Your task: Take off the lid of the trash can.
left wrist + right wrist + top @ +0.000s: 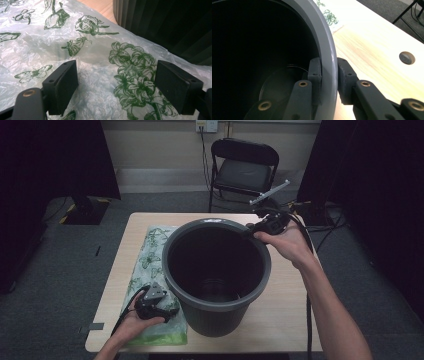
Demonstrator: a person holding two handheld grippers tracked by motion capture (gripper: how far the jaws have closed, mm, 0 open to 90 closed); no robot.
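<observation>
Bin rim between right hand-held gripper jaws.

Bin floor mostly lost in dark. Plastic bag right edge hidden behind bin wall; near end partly covered by left hand. Right gripper inner pad in shadow inside rim. Chair feet hidden behind table.
</observation>
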